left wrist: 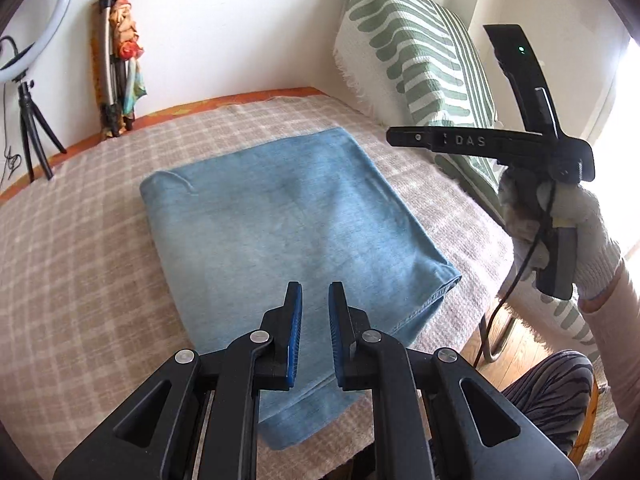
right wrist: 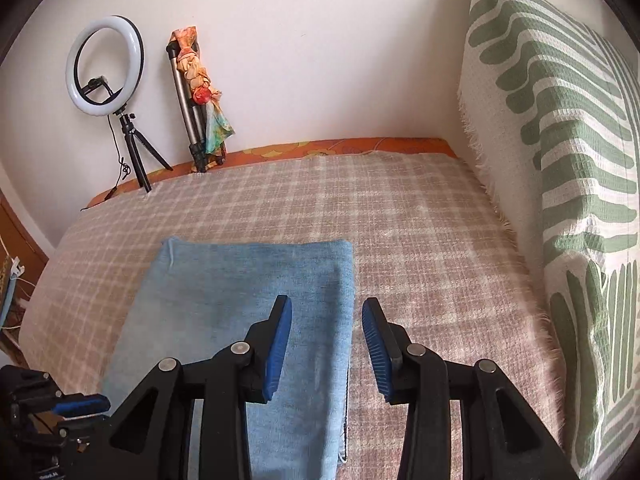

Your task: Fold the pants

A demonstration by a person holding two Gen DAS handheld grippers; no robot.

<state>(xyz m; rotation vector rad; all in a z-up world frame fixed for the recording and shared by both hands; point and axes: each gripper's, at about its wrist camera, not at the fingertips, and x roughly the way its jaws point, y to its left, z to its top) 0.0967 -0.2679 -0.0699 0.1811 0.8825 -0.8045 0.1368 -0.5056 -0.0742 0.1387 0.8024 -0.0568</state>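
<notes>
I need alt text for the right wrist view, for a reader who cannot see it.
Folded blue pants lie flat on a beige checked blanket, under the open, empty right gripper. Behind stand a ring light and a folded tripod against the wall; a green-patterned cushion is at right.

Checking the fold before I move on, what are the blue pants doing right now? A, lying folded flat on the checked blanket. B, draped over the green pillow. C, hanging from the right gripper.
A: the pants lie as a flat folded rectangle on the checked blanket, and both grippers are open and empty.
</notes>
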